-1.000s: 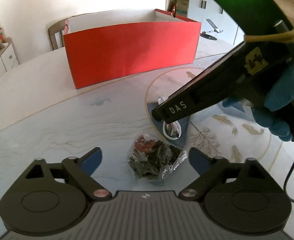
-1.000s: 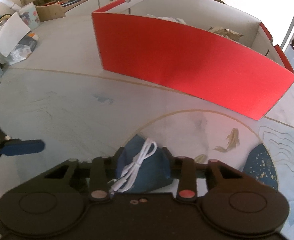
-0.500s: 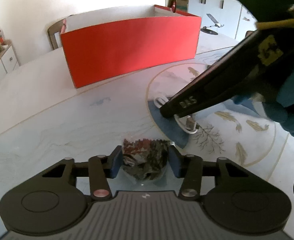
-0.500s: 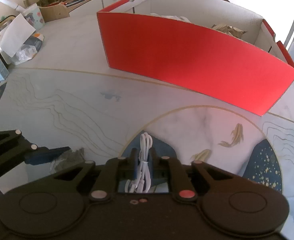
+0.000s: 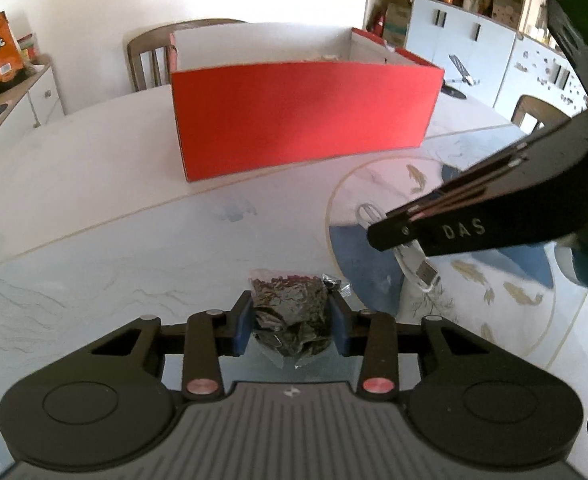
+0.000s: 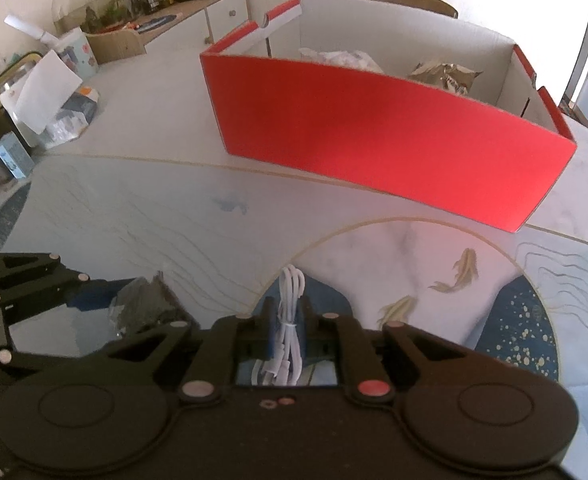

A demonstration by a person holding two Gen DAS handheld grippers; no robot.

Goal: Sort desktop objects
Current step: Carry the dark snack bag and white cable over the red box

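**Both grippers close on their objects in front of the red box**

Pale marbled surface [image 5: 93, 200] printed with gold lines, fish and blue patches fills both views, with white cabinets and a wooden chair behind. On it stands the largest thing, an open red cardboard box with a white inside [image 5: 302, 116]; the right wrist view shows crumpled white and brown packets already lying in it.

A second ago both pairs of jaws stood wide around their targets; now each has come in. The left hand-held gripper [image 5: 289, 326] is closing, its blue pads pressing the two sides of a small clear plastic bag of dark dried leaves with red bits [image 5: 289, 312], which rests on the surface right at the gripper's front. The right hand-held gripper [image 6: 287, 320] is squeezed almost fully together on a bundle of white cable held by a small tie [image 6: 289, 312]; the bundle's loop sticks out ahead of the fingers, and in the left wrist view its metal plug hangs below them. That bundle sits over a blue patch of the print, near the bag and to its right.

With both objects gripped, I judge the picking step done; lifting and carrying them to the box, which stands well apart, comes next. The bag looks crinkly and soft, likely to deform under pressure.
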